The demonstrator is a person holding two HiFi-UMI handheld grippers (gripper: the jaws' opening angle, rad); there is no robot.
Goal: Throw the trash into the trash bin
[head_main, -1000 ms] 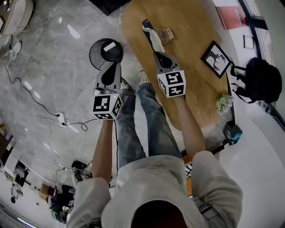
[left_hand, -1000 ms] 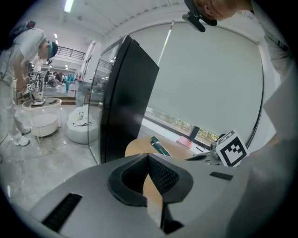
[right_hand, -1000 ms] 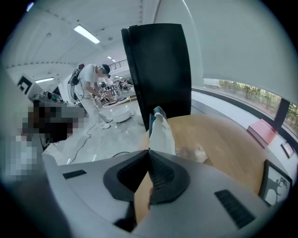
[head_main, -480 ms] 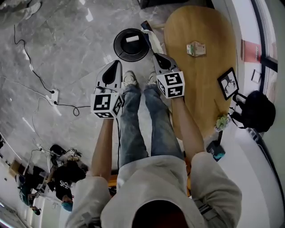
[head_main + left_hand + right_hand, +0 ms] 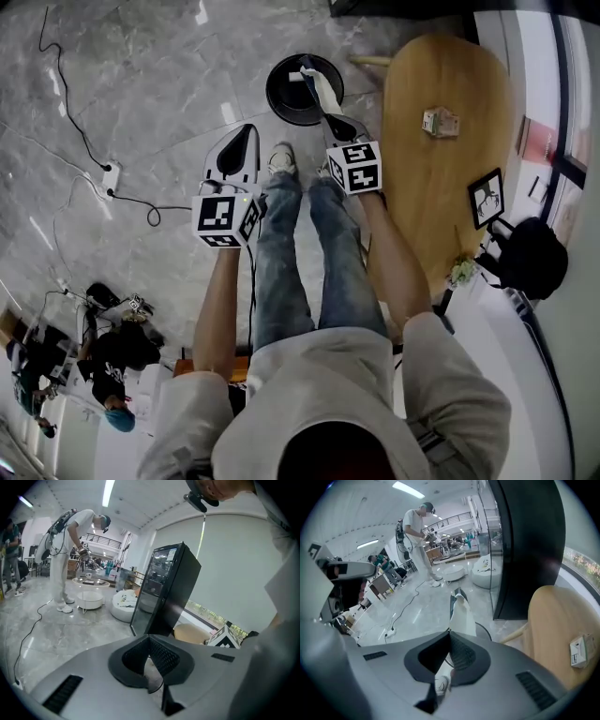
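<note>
On grey marble flooring a black trash bin is set, over which pale trash, possibly a wrapper, is clamped by the right tool, the left tool being closed together.

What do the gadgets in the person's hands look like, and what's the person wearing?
The left gripper and the right gripper each have a silver-grey shell, a black ribbed mouth and a cube of black-and-white square markers at the back. The person wears a pale top that leaves the forearms bare, and blue jeans.
</note>
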